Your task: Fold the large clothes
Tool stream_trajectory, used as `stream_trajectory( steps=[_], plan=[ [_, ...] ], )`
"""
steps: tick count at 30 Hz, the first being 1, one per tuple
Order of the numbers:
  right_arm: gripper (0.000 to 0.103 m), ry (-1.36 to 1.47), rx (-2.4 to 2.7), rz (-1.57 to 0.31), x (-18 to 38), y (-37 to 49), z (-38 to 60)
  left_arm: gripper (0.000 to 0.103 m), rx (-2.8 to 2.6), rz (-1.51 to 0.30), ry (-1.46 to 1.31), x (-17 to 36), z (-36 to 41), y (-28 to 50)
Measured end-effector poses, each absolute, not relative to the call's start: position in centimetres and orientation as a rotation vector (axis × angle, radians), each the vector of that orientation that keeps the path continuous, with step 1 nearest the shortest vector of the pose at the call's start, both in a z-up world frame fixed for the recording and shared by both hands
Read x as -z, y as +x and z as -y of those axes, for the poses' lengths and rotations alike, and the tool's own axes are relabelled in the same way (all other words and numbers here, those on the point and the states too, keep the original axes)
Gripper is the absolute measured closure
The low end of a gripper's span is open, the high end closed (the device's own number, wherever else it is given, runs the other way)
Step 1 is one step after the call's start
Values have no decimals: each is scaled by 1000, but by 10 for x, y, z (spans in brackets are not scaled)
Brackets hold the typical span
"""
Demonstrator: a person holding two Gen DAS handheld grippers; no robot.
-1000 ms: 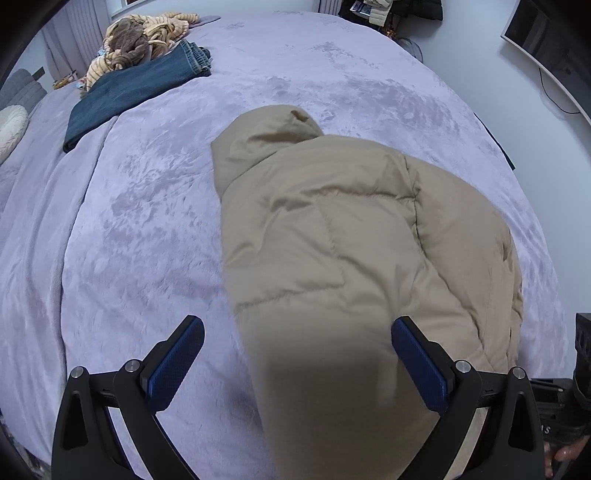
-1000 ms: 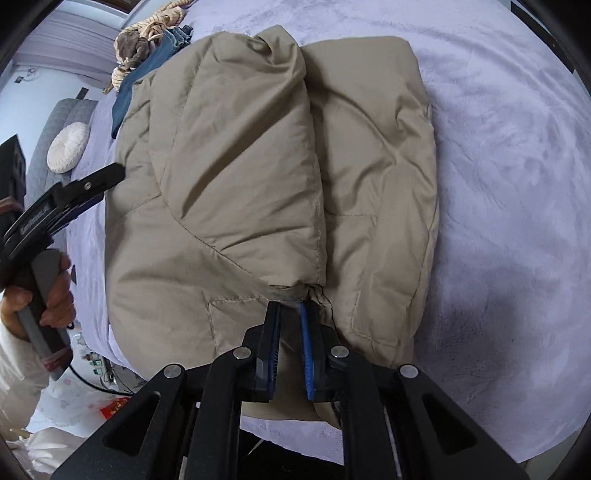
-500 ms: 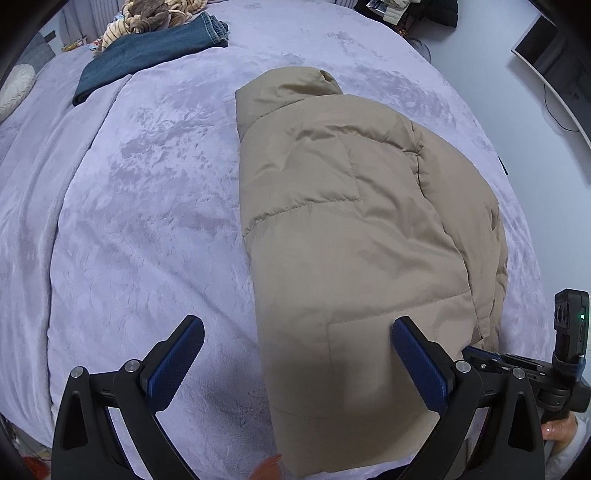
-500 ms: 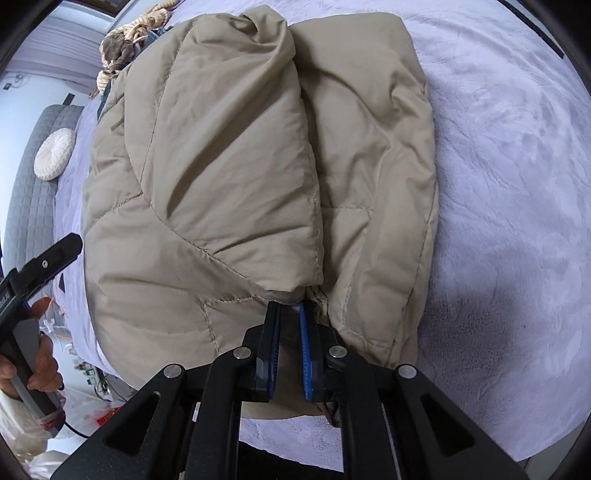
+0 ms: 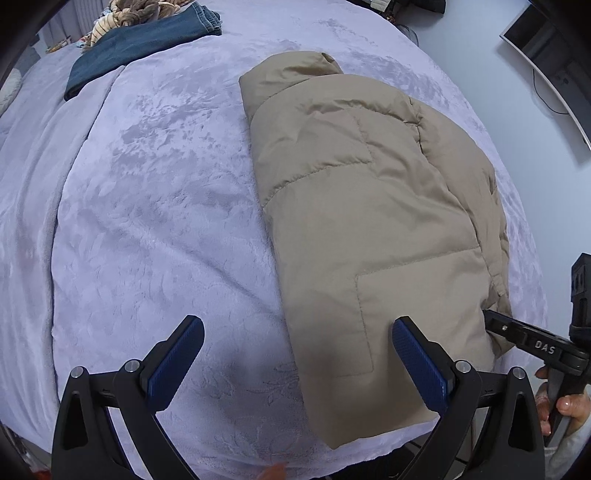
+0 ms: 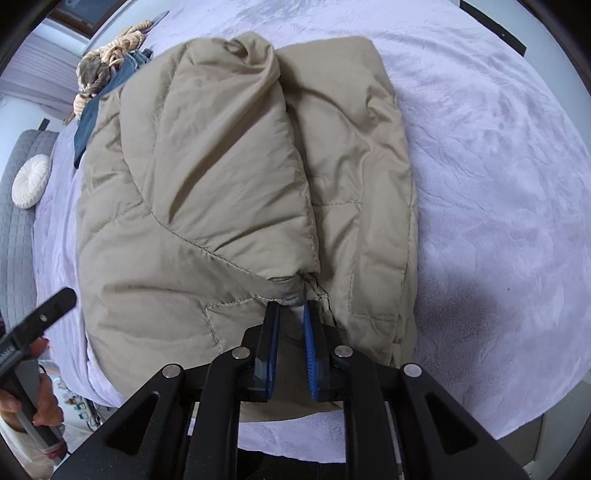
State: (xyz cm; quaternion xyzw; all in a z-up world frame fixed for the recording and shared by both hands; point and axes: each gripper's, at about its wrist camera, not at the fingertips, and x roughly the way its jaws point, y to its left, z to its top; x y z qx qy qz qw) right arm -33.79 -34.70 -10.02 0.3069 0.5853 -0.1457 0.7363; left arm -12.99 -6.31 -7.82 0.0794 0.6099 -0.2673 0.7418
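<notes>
We are losing the jacket's [image 6: 207, 192] near hem behind the right gripper [image 6: 290, 314], and the jeans [image 6: 90, 125] are lying mostly hidden behind the jacket; whether the blue pads [image 6: 309, 354] are pinching the cuff, we cannot tell.

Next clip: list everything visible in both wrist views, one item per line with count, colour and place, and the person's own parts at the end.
puffer jacket: one, tan, folded on the bed's near right side
bed cover: one, lilac plush, under everything
jeans: one pair, dark blue, far left of the bed
knitted garment: one, striped brown and cream, beyond the jeans
round cushion: one, white, on a grey sofa
monitor: one, dark, on the right wall
left hand-held gripper: one, black with blue pads, open above the jacket's hem
right hand-held gripper: one, black, shut on the jacket's cuff
</notes>
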Motion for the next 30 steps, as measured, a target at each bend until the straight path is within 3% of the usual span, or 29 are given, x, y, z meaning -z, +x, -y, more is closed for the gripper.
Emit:
stream_trajectory(
  steps=[3, 7, 12, 23, 26, 30],
  plan=[
    [48, 688, 305, -1246, 83, -340, 348, 1, 579, -1329, 187, 79, 59, -128],
    [42, 665, 306, -1216, 63, -334, 354, 1, 601, -1339, 169, 81, 59, -126],
    [22, 661, 293, -1176, 48, -328, 380, 1, 589, -1338, 89, 80, 59, -112],
    [19, 898, 162, -1148, 103, -312, 475, 1, 748, -1462, -247, 128, 66, -63],
    [1, 975, 130, -1164, 133, -309, 490, 1, 807, -1496, -334, 143, 68, -55],
    [0, 1121, 23, -1131, 159, -303, 497, 1, 871, -1535, -400, 158, 73, -49]
  ],
)
